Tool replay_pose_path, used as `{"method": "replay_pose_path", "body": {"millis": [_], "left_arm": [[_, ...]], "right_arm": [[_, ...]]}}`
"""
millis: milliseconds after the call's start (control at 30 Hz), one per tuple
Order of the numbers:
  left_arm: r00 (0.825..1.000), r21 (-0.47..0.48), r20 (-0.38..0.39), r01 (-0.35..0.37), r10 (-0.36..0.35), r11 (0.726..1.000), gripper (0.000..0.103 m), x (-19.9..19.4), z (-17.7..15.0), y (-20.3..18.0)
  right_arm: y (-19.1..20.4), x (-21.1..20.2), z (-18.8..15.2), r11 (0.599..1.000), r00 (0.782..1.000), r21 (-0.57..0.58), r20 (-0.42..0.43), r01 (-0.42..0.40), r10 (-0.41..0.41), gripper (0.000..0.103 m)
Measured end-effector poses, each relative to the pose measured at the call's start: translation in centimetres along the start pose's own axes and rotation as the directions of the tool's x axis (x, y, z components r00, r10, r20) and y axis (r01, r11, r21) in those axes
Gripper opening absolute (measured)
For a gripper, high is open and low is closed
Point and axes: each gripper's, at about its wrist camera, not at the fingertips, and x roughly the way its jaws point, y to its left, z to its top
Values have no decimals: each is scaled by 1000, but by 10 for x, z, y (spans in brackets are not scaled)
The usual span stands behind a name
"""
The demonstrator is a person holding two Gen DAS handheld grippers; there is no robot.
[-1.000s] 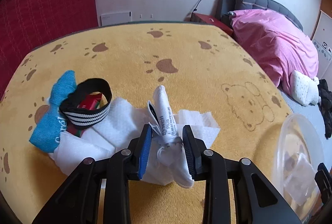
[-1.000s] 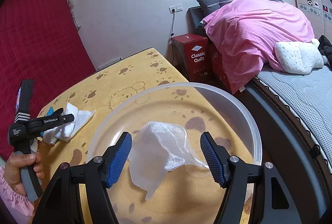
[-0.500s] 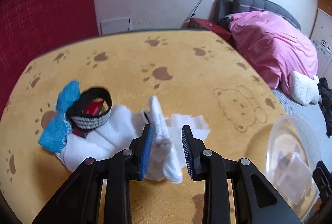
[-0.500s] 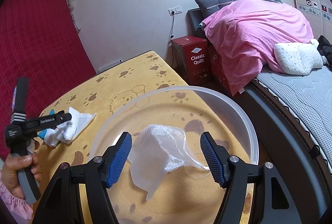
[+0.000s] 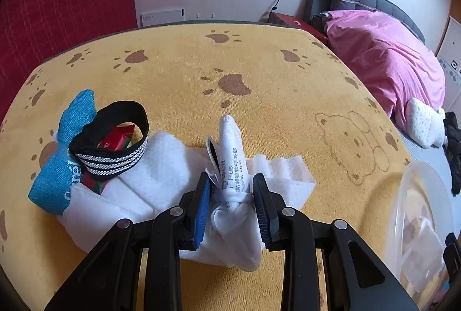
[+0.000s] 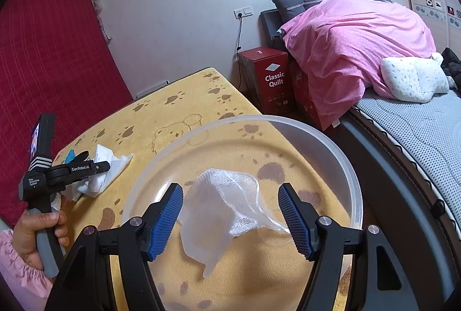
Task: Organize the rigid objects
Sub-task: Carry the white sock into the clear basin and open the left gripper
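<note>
My left gripper (image 5: 232, 206) is shut on a white folded face mask with printed text (image 5: 232, 158), over a pile of white tissues (image 5: 161, 167) on the yellow paw-print tablecloth (image 5: 230, 57). A black striped headband (image 5: 111, 138), a red packet (image 5: 115, 139) and a blue cloth (image 5: 62, 155) lie to the left. My right gripper (image 6: 233, 220) is open above a clear plastic bowl (image 6: 353, 181) that holds a white mesh pouch (image 6: 222, 207). The left gripper also shows in the right wrist view (image 6: 95, 167).
The clear bowl (image 5: 415, 218) sits at the table's right edge in the left wrist view. A bed with a pink duvet (image 6: 360, 37) and a red box (image 6: 270, 77) stand beyond the table. A red mattress (image 6: 43, 66) leans against the wall at left.
My left gripper, with the mask in it, lifted slightly and came back down near the tissue pile. My right gripper has stayed open over the bowl.
</note>
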Motion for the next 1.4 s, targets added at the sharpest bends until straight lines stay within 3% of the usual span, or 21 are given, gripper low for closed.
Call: {"method": "replay_pose_path", "body": {"millis": [233,467,767,1267,1300,1367,1400], "left_arm": [[997,5,73,26,-26,1000,29,-28,1,-8],[988,61,113,98,-104,993,30,-60,4,-35],[971,158,68,215,-227,964,30,-76,-8,-87],[941,278,-53,336,-335,900,31,-74,-41,-146],[941,281,-59,337,-334,899,32,-72,-42,-147],[942,278,-76,336,-328,900,45,-69,-45,-148],[944,271,-75,329,-321,905,61,-68,-47,-147]], "right_arm": [[-2,-1,1,1000,1000,12,7,3,-3,72],[-4,-4,3,1000,1000,15,16,15,-15,72],[-11,-6,5,999,999,33,13,38,-38,72],[-18,-8,6,996,997,46,22,70,-71,79],[-18,-8,7,996,997,46,22,70,-71,79],[-18,-8,7,996,997,46,22,71,-72,79],[-19,-9,7,996,997,45,23,71,-72,79]]}}
